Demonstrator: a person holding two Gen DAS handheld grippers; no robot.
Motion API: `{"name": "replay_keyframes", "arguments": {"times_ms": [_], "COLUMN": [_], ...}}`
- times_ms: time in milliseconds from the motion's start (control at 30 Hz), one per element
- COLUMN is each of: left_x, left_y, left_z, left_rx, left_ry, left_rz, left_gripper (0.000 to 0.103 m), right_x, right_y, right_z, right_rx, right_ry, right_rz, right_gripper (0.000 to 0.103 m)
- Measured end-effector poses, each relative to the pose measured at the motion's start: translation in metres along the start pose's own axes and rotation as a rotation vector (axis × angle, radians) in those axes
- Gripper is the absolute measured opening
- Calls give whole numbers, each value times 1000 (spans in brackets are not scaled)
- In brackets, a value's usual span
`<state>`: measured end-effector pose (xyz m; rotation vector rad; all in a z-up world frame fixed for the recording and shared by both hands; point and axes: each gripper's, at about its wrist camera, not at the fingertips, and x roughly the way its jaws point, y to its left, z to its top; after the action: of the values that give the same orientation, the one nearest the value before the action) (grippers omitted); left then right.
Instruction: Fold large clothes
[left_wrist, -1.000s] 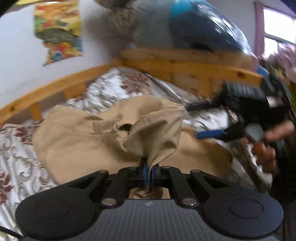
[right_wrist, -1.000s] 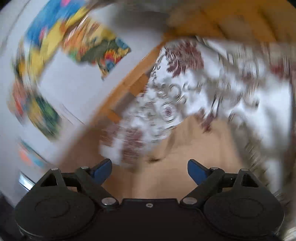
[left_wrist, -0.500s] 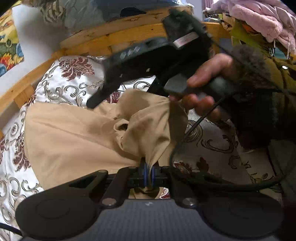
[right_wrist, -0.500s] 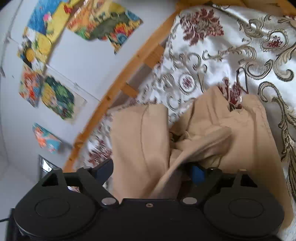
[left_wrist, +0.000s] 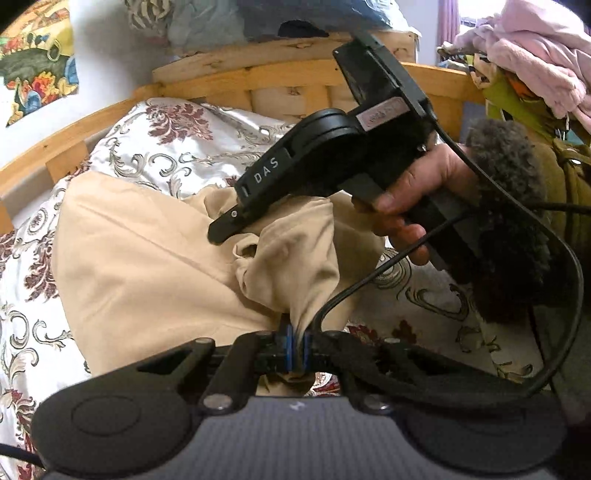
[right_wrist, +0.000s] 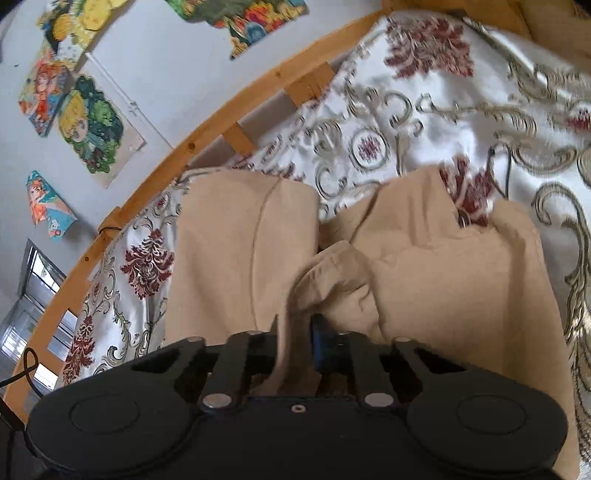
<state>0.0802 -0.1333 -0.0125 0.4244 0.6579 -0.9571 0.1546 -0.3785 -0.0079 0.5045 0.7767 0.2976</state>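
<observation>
A beige garment (left_wrist: 147, 266) lies crumpled on a patterned bedspread (left_wrist: 166, 147). My left gripper (left_wrist: 297, 349) is shut on a raised bunch of its cloth at the near edge. Just beyond, a hand (left_wrist: 424, 192) holds my right gripper (left_wrist: 225, 230), which reaches down onto the same garment from the right. In the right wrist view, the right gripper (right_wrist: 299, 343) has a fold of the beige garment (right_wrist: 443, 280) between its jaws, which are closing on it. The rest of the cloth spreads flat in two panels over the bedspread (right_wrist: 406, 129).
A wooden bed frame (left_wrist: 258, 77) runs along the far side, by a white wall with coloured posters (right_wrist: 92, 122). A heap of pink and green clothes (left_wrist: 535, 48) sits at the upper right. A black cable (left_wrist: 369, 280) hangs across the garment near my left gripper.
The right gripper swung in over the garment and its jaws went from wide apart to closed on a fold. The left gripper sank a little, still holding its bunch of cloth.
</observation>
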Motion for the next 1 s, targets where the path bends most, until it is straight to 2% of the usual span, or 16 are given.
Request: {"name": "replay_keyframes", "arguments": {"times_ms": [100, 167, 233, 267, 333, 400, 433, 500, 600, 733, 800, 933, 1000], "left_x": [-2, -1, -1, 0, 0, 0, 0, 0, -3, 1, 9, 38, 41], "left_y": [0, 3, 6, 7, 8, 8, 8, 7, 5, 1, -5, -16, -15], "left_z": [-1, -2, -2, -3, -3, -3, -3, -3, -1, 16, 24, 20, 13], "left_rx": [-11, -37, -60, -68, -73, -79, -79, -82, -91, -77, -41, 9, -12], "left_ry": [-4, -5, -3, -4, -7, -8, -9, -14, -35, -61, -54, 9, 13], "left_rz": [5, -6, -15, -17, -17, -16, -16, -13, -11, -29, -38, -46, -50], "left_gripper": [5, 5, 5, 5, 5, 5, 5, 5, 5, 5, 5, 6, 7], "right_x": [-3, -1, 2, 5, 8, 12, 14, 15, 6, -29, -40, -34, -30], "right_y": [6, 3, -4, -9, -15, -12, -6, 7, 23, 32, 25, -6, -21], "right_z": [0, 0, 1, 2, 3, 2, 1, -1, -1, 5, 6, 5, 5], "right_rx": [-43, -28, 24, 65, 127, 112, 74, -27, -150, -240, -247, -182, -106], "right_ry": [-16, -11, -7, 8, 6, 8, 10, 7, -23, -130, -154, -96, -90], "right_rz": [-10, -7, 9, 39, 71, 77, 63, 16, -40, -108, -150, -220, -250], "right_gripper": [7, 7, 14, 22, 28, 33, 32, 11, 1, 0, 0, 2, 11]}}
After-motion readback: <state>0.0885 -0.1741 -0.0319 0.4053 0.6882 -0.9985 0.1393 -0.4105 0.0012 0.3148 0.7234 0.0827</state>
